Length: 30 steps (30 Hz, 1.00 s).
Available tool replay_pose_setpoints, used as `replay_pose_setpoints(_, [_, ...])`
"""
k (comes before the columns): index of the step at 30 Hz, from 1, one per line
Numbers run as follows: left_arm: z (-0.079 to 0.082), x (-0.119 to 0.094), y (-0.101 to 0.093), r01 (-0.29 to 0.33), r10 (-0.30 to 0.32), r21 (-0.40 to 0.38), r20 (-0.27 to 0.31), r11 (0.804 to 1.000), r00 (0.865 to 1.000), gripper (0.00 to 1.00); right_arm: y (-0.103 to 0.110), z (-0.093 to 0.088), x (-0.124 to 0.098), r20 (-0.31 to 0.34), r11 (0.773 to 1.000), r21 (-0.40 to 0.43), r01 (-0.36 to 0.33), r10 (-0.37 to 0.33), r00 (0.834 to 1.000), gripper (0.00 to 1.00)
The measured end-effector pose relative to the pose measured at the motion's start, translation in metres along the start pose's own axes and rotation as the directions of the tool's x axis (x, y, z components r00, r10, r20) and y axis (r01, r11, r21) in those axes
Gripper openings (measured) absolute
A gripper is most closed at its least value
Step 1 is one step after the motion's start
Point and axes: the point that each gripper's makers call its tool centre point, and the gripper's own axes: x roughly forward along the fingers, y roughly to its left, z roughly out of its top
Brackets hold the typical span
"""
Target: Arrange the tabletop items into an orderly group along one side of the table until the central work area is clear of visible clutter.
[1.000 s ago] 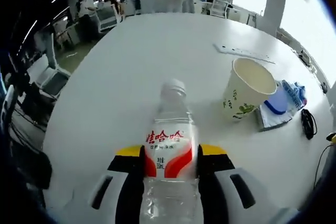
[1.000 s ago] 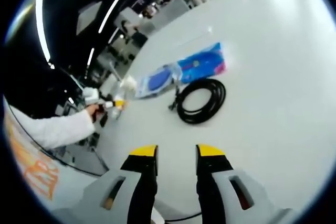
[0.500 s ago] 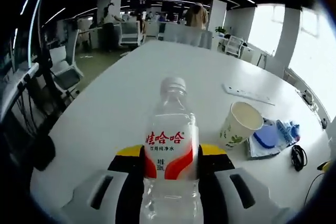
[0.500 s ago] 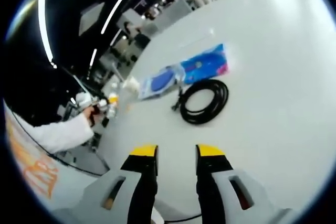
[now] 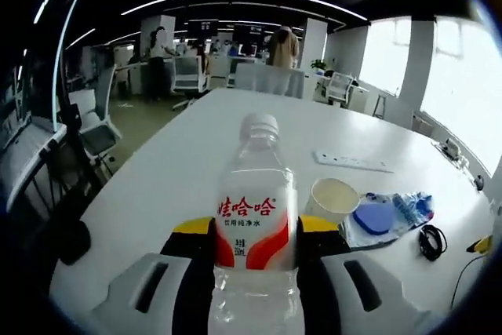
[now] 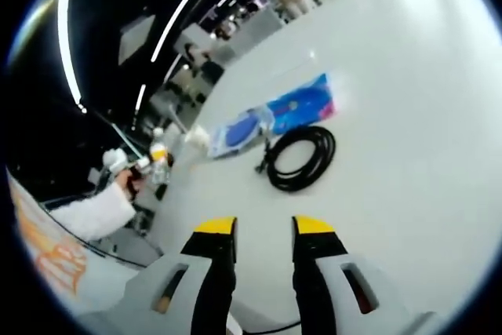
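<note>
My left gripper (image 5: 256,226) is shut on a clear water bottle (image 5: 255,202) with a red and white label, held upright above the white table (image 5: 196,162). Right of it stand a paper cup (image 5: 332,199), a blue pouch in clear plastic (image 5: 383,214) and a coiled black cable (image 5: 430,241). My right gripper (image 6: 264,227) hangs open over bare table, nothing between its fingers. Ahead of it lie the black cable (image 6: 301,159), a blue packet (image 6: 301,104) and the blue pouch (image 6: 238,132). At the left a white-sleeved hand (image 6: 102,208) holds the other gripper with the bottle (image 6: 159,158).
A white power strip (image 5: 353,162) lies further back on the table. Office chairs (image 5: 94,127) stand along the table's left edge, and people stand by desks at the far end of the room. Windows run along the right.
The left gripper has lifted and tipped back with the bottle, so the cup and pouch sit lower and smaller in its view. The right gripper has barely moved.
</note>
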Motion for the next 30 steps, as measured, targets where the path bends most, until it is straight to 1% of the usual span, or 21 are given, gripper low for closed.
replay_pose_setpoints(2, [0.003,-0.004,-0.007,0.016,-0.016,-0.001,0.027,1.000,1.000,0.39,0.003,0.004,-0.001,0.021,1.000,0.007,-0.012,0.012,1.000,0.25])
replay_pose_setpoints(3, [0.004,-0.006,-0.010,0.019,-0.019,-0.004,0.031,1.000,0.999,0.39,0.004,0.006,-0.001,0.025,1.000,0.007,-0.013,0.013,1.000,0.25])
replay_pose_setpoints(7, [0.009,-0.014,-0.022,0.033,-0.033,0.005,0.057,0.999,0.998,0.39,0.008,0.008,0.000,0.025,1.000,-0.009,-0.017,0.017,1.000,0.25])
replay_pose_setpoints(9, [0.012,-0.020,-0.029,0.044,-0.046,0.027,0.072,0.999,0.996,0.39,0.011,0.010,0.000,0.026,0.999,-0.019,-0.026,0.026,0.999,0.25])
replay_pose_setpoints(12, [0.018,-0.028,-0.039,0.062,-0.064,0.020,0.104,0.998,0.992,0.39,0.020,0.015,0.002,0.033,0.998,-0.037,-0.041,0.042,0.999,0.25])
replay_pose_setpoints(14, [0.019,-0.034,-0.048,0.082,-0.082,0.010,0.117,0.997,0.990,0.39,0.030,0.022,0.005,0.040,0.997,-0.053,-0.061,0.063,0.997,0.26])
replay_pose_setpoints(18, [0.017,-0.040,-0.067,0.109,-0.115,0.052,0.116,0.993,0.987,0.40,0.053,0.039,0.012,0.051,0.989,-0.107,-0.106,0.112,0.992,0.26])
replay_pose_setpoints(20, [0.016,-0.043,-0.075,0.121,-0.127,0.057,0.119,0.991,0.985,0.40,0.065,0.048,0.017,0.059,0.983,-0.130,-0.129,0.137,0.989,0.26])
replay_pose_setpoints(22, [0.016,-0.045,-0.081,0.135,-0.140,0.048,0.129,0.990,0.982,0.40,0.074,0.055,0.020,0.063,0.979,-0.141,-0.150,0.160,0.985,0.27])
replay_pose_setpoints(25, [0.015,-0.048,-0.095,0.159,-0.165,0.051,0.135,0.986,0.977,0.40,0.094,0.070,0.028,0.076,0.968,-0.158,-0.194,0.208,0.975,0.27])
replay_pose_setpoints(30, [0.014,-0.051,-0.116,0.203,-0.208,0.053,0.143,0.978,0.968,0.40,0.113,0.081,0.039,0.071,0.956,-0.186,-0.227,0.244,0.967,0.28])
